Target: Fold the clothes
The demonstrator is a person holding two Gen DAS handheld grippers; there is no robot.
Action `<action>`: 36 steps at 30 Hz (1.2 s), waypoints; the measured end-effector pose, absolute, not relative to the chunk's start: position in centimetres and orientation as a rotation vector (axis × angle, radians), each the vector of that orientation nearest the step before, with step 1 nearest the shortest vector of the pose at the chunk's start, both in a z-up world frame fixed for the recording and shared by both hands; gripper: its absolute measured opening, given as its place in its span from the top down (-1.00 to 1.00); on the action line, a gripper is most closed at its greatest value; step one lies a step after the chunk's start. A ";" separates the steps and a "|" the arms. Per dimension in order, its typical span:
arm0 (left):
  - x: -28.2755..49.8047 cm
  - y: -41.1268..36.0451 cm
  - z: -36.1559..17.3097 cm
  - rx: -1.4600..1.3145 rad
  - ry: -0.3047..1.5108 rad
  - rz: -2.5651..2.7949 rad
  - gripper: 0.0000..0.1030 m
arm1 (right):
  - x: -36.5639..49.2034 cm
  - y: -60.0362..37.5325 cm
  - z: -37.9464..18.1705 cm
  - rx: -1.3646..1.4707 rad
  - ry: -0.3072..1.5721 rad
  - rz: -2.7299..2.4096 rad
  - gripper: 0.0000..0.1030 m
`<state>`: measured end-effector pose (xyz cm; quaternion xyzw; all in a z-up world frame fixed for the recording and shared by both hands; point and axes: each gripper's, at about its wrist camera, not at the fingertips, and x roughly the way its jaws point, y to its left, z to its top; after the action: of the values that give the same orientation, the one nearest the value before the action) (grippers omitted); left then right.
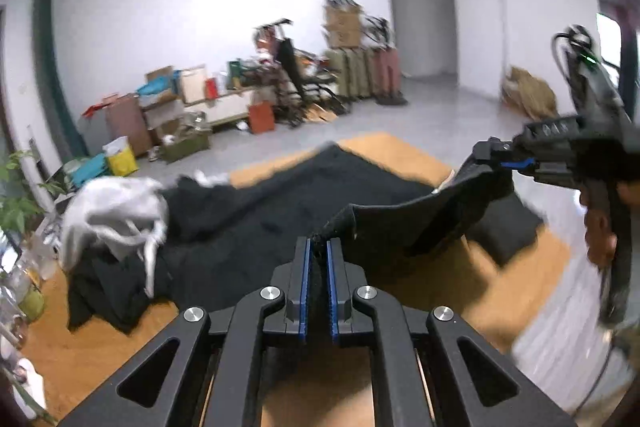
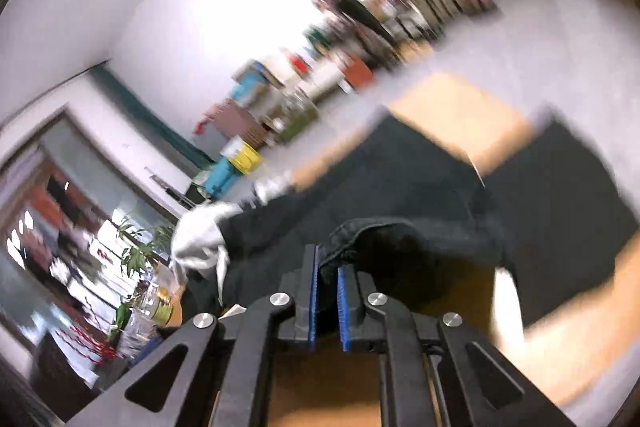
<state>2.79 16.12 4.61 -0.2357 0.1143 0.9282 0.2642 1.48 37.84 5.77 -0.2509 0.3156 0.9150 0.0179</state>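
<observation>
Both grippers are clamped on one black garment [image 1: 304,203]: the left gripper [image 1: 319,247] has its blue-padded jaws drawn together on a hemmed edge, and the right gripper [image 1: 490,157], seen from the left wrist view at the far right, pinches another part of that edge, so the cloth hangs between them in a shallow sag while the rest trails down onto the wooden table [image 1: 400,151]. Holding two points of one edge aloft this way would let the fabric spread and hang straight, which suits either shaking it out for a fold or carrying a lifted edge across to make one; the pictures fit both, and heavy motion blur in the right wrist view suggests the cloth is in transit. In that view the right gripper [image 2: 329,269] shows a bunched hem caught between its pads, with a narrow gap left by the cloth's thickness. Most of the garment lies spread and rumpled across the middle of the table, not in a tidy folded shape. A separate black piece [image 1: 506,227] lies flat near the table's right edge. To the left, a crumpled light grey garment [image 1: 116,211] rests on more dark cloth, apparently a waiting pile. Small plants [image 1: 18,203] stand at the table's left edge.
</observation>
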 end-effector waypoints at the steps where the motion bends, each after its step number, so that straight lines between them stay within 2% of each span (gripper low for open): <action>1: 2.0 15.9 6.9 -0.631 0.278 2.532 0.85 | 0.5 37.2 8.6 -0.709 0.907 2.896 0.82; 6: 2.0 12.0 20.1 -0.475 0.067 2.631 0.86 | 0.4 33.8 20.2 -0.372 0.755 3.134 0.82; 8: 3.9 10.6 22.9 -0.411 0.026 2.638 0.86 | 2.5 31.9 23.7 -0.210 0.658 3.216 0.82; 10: 4.8 10.3 20.3 -0.537 0.034 2.562 0.86 | 4.3 29.7 25.2 -0.125 0.586 3.270 0.82; 12: 5.6 10.2 17.0 -0.682 0.047 2.468 0.86 | 5.4 28.3 24.7 -0.167 0.541 3.294 0.82; 15: 6.8 10.1 12.0 -0.888 0.066 2.315 0.86 | 6.9 27.0 21.7 -0.344 0.500 3.301 0.82; 19: 8.3 9.9 5.4 -1.140 0.090 2.090 0.86 | 10.1 27.6 13.2 -0.792 0.544 3.170 0.82; 25: 9.5 12.0 -6.0 -1.537 0.123 1.713 0.86 | 13.9 30.8 1.1 -1.276 1.014 2.766 0.82; 29: 6.0 12.9 -10.5 -1.711 0.151 1.727 0.86 | 10.4 31.5 -4.6 -1.465 1.053 2.619 0.82; 33: -3.4 13.5 -9.8 -1.787 0.155 2.021 0.98 | 1.9 33.8 -6.5 -1.491 0.857 2.638 0.84; 36: -10.2 13.4 -1.9 -1.638 0.015 2.313 1.00 | -7.0 35.4 -1.7 -1.375 0.712 2.735 0.85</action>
<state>-10.15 13.38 -1.94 -0.5710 0.0051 0.8065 0.1531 -7.01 35.37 -1.71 -0.4374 0.2265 0.8703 -0.0006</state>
